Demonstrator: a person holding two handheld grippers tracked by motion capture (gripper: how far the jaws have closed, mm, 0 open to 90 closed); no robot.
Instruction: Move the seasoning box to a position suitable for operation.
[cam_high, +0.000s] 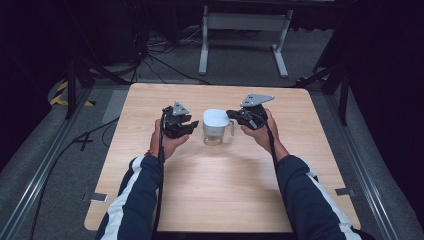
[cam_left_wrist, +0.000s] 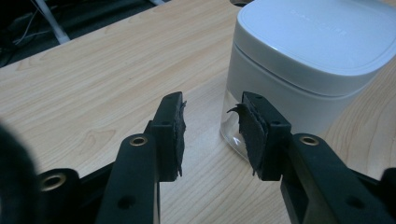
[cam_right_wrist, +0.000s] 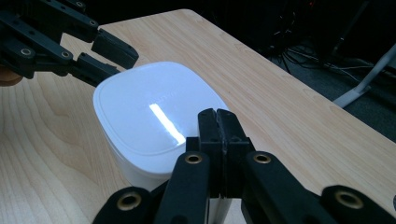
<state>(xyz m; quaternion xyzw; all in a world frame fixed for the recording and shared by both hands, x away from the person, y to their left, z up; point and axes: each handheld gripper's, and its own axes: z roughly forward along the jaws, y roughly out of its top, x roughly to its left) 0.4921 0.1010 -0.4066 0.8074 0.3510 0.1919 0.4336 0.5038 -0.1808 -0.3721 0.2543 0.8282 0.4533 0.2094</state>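
Note:
A clear jug with a white square lid (cam_high: 216, 125) stands upright in the middle of the wooden table (cam_high: 210, 195). My left gripper (cam_high: 189, 125) is open just to its left, a little short of the jug's clear wall (cam_left_wrist: 303, 56); nothing lies between its jaws (cam_left_wrist: 212, 102). My right gripper (cam_high: 231, 114) is at the jug's right side, by the handle (cam_high: 231, 129). Its jaws (cam_right_wrist: 217, 114) are pressed together over the near edge of the lid (cam_right_wrist: 149, 116), with nothing seen between them. The left gripper (cam_right_wrist: 117, 60) also shows beyond the lid in the right gripper view.
Bare wood surrounds the jug on every side. Beyond the table's far edge stand a white desk frame (cam_high: 245, 30) and cables on the grey floor (cam_high: 165, 50). Dark posts (cam_high: 72, 90) flank the table's left and right.

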